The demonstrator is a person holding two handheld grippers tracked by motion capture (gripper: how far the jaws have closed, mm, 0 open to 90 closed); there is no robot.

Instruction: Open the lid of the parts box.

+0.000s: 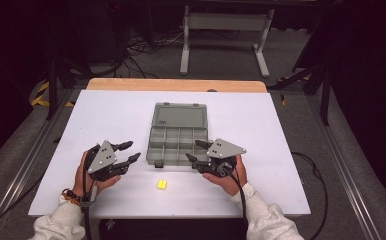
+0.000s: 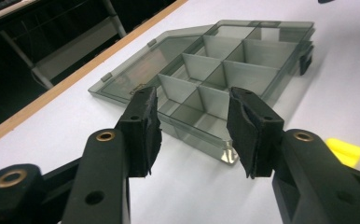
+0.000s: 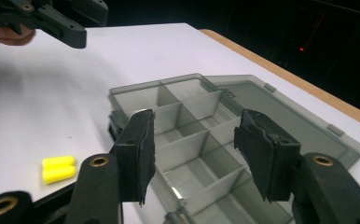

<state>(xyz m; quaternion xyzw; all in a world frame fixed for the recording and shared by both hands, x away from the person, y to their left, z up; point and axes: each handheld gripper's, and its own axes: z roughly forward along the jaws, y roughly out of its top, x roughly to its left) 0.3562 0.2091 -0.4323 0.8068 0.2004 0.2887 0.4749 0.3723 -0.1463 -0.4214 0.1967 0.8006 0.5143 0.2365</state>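
High view: translucent grey plastic compartment box [image 1: 177, 141] sits mid-table on the white tabletop [image 1: 106, 115], lid swung back flat toward the far edge, compartments all looking bare. Small yellow foam piece [image 1: 161, 185] lies on the table just in front of the box, between the two hands and touching neither. Left gripper [image 1: 127, 153] hovers to the left of the box, jaws apart and holding nothing. Right gripper [image 1: 195, 150] hangs at the box's near right corner, jaws also apart and carrying nothing. Wooden table edge [image 1: 176, 85] runs along the far side.

Left gripper view: looks along two black jaws spread wide, with nothing between the pads [image 2: 145, 133]. Beyond them, the grey box [image 2: 225, 74], open, dividers clear, no contents to be seen. Yellow piece [image 2: 346, 151] at the right, on bare table, near the box's corner but apart from it.

Right gripper view: jaws again spread, with only air between them and the box's [image 3: 192, 140] compartments showing beyond the gap. Yellow piece [image 3: 58, 168] lies at the lower left, looking like two short rolls side by side, perhaps earplugs. Left gripper [image 3: 52, 21] shows at the top left, well off from it.

Judging by all this: box opened, but yellow piece not yet picked up, so the work seems early. Left to do, most likely: grasp the piece, drop it into a compartment, perhaps close the lid.
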